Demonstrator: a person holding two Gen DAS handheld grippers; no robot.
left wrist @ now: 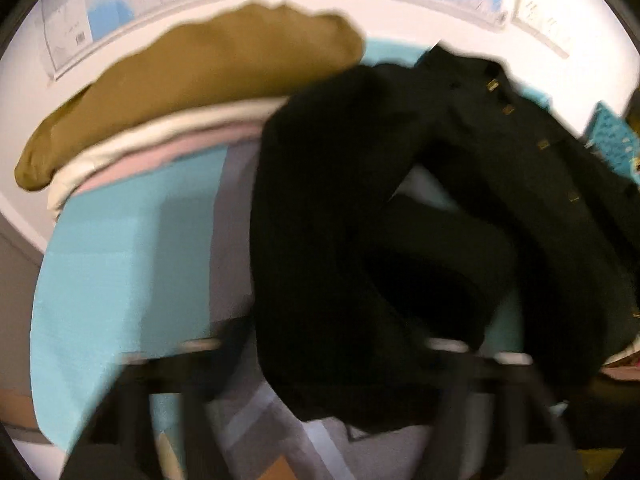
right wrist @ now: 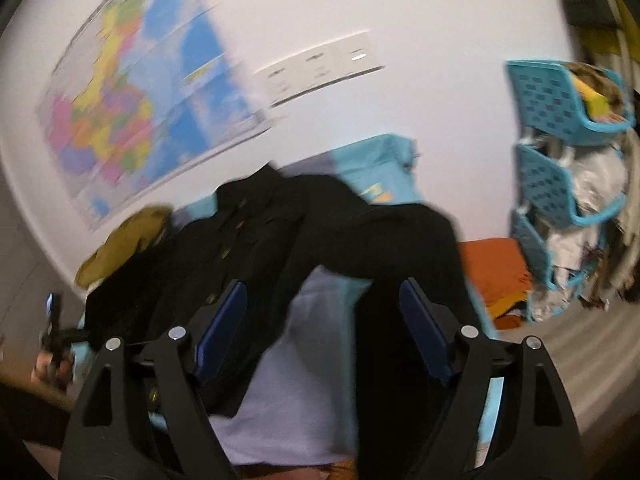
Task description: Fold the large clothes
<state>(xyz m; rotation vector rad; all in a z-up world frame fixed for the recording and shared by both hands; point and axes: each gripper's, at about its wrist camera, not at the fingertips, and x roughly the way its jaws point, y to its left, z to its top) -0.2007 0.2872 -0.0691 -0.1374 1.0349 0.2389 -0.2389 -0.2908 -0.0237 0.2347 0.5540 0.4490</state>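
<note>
Starts far left in the left wrist view with an olive-brown garment, folded and resting on top of cream and pink layers in a stack. Moves on to the turquoise sheet just below that, spread flat. Then lands on the black garment, the one being folded: lies crumpled across the middle and right of the sheet, shows a row of brass buttons up its right side, reaches down to the bottom of the frame. Catches the left gripper there, badly smeared, dark fingers either side of the garment's lower edge; cannot tell whether clenched on the cloth or loose. Ends at the right edge on a corner of a turquoise basket. Switches to the right wrist view and again begins left: a coloured map on the white wall, a white socket strip beside it, the olive-brown garment below, touching the black garment, heaped in the centre. Comes forward to the right gripper, released, blue pads standing wide apart, gripping nothing; hangs above a pale lilac cloth, with a black sleeve trailing down between the pads, close by the right-hand one. Finishes right with an orange cloth and stacked turquoise baskets stuffed with clothes
</note>
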